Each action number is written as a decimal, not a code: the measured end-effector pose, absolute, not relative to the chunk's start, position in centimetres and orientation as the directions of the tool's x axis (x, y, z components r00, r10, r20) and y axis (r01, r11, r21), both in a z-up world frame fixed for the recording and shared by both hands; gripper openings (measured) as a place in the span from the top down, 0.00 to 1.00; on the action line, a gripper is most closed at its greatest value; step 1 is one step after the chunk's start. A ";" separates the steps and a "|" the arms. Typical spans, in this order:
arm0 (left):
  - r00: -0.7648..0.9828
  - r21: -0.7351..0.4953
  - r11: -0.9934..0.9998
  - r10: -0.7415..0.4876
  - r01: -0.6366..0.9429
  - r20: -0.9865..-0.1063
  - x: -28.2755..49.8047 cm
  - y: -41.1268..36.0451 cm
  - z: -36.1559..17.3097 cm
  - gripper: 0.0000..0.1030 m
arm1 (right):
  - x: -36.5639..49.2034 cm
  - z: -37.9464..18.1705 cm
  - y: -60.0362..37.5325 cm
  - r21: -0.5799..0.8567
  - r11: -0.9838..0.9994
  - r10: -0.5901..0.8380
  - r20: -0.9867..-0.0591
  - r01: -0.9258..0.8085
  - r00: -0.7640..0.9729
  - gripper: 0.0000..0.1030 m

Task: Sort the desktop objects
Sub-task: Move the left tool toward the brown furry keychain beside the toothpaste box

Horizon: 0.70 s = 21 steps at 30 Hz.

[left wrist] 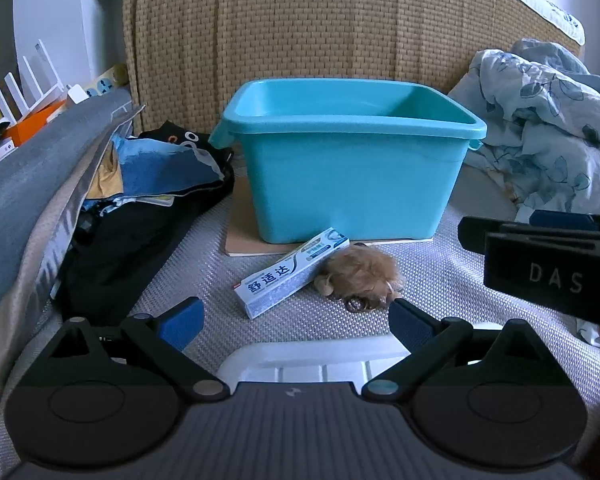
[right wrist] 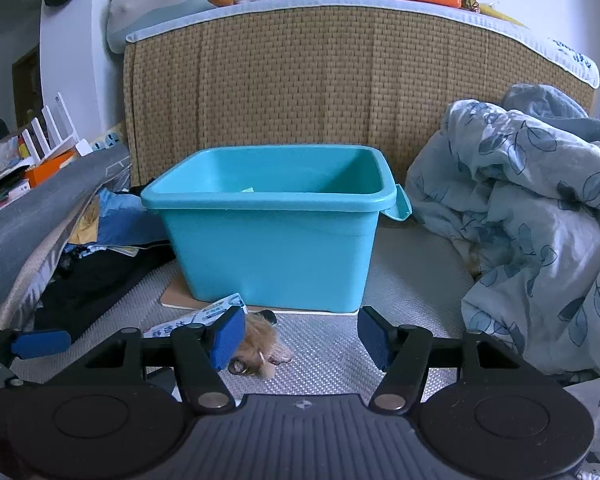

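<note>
Woven tan rattan is forming the headboard (right wrist: 300, 80) behind a pale grey textured mat (left wrist: 432, 280), which is covering the bed surface where everything is lying. A turquoise rectangular plastic tub (left wrist: 348, 176) is standing upright on a thin beige board (left wrist: 240, 240) at the middle of the mat, and something small and yellowish is showing inside it in the right wrist view. Just in front of the tub, a white and blue toothpaste box (left wrist: 294, 274) is lying flat at a slant, its far end reaching the tub's base. A fluffy tan pom-pom keychain (left wrist: 360, 278) is resting against the box's right side, with its metal ring (left wrist: 358, 304) pointing toward the cameras. The left gripper (left wrist: 296, 318) is hovering low before both items, its blue-padded fingers spread wide and holding nothing. The right gripper (right wrist: 300, 338) is sitting just beside it, jaws likewise apart and empty, with the keychain lying on the mat between and just beyond its fingertips. A crumpled blue floral duvet (right wrist: 532, 232) is heaped on the right, and a pile of dark and blue folded clothes (left wrist: 140, 200) is lying on the left.
</note>
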<state>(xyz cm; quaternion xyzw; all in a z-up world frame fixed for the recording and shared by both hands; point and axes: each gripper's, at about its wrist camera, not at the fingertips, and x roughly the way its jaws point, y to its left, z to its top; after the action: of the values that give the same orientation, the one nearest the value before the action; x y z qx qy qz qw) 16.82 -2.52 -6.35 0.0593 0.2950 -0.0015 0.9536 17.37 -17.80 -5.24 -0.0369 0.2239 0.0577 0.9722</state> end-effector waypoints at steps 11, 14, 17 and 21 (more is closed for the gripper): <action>0.825 0.109 0.991 -0.002 0.077 -0.566 19.2 -4.4 -7.1 0.02 | 18.3 -5.5 -19.4 -0.003 0.999 0.026 -0.479 -0.032 0.877 0.36; 0.821 0.114 0.989 -0.008 0.090 -0.571 19.8 -5.2 -7.6 0.02 | 18.7 -5.6 -19.5 0.023 1.000 0.015 -0.509 -0.003 0.860 0.36; 0.816 0.111 0.989 -0.019 0.102 -0.578 20.3 -5.8 -8.0 0.02 | 18.7 -5.6 -19.8 0.018 1.000 0.004 -0.510 0.006 0.860 0.36; 0.809 0.112 0.987 -0.027 0.114 -0.587 21.0 -6.6 -8.4 0.02 | 18.8 -5.6 -19.9 0.031 0.999 0.004 -0.515 0.014 0.857 0.36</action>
<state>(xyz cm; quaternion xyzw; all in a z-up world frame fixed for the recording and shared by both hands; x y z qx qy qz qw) 20.98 -6.60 -8.43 0.0709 0.3067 -0.0372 0.9484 18.83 -19.95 -5.63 0.0166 0.2670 -0.0027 0.9635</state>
